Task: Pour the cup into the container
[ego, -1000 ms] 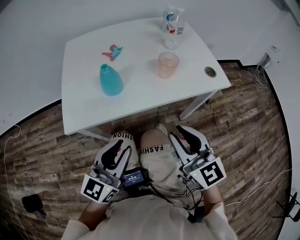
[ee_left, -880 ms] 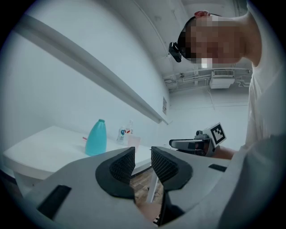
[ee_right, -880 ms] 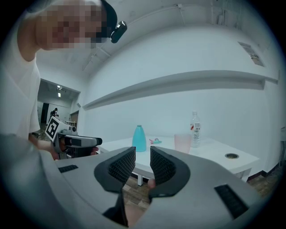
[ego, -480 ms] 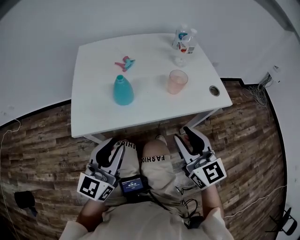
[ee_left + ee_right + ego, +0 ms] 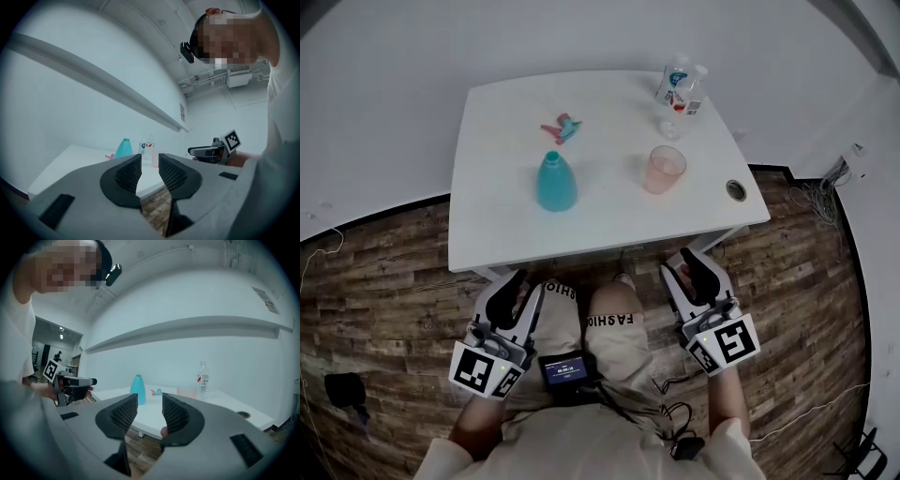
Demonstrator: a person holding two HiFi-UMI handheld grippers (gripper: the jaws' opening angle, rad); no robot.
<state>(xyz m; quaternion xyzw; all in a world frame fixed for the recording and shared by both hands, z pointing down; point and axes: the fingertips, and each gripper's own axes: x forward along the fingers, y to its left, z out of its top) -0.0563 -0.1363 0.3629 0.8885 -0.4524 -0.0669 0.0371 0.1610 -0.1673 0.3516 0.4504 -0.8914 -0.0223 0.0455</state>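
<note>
My left gripper (image 5: 517,284) and right gripper (image 5: 689,267) are over my lap, short of the smooth white table (image 5: 497,234). Ribbed black pads on both, a narrow gap, nothing between them. The right jaws have just been opening. See-through pink cup (image 5: 664,169) stands upright on the table ahead of the right gripper, well apart. Teal cone-shaped bottle (image 5: 555,183) stands left of the cup. Clear water bottle (image 5: 680,84) is near the far edge.
</note>
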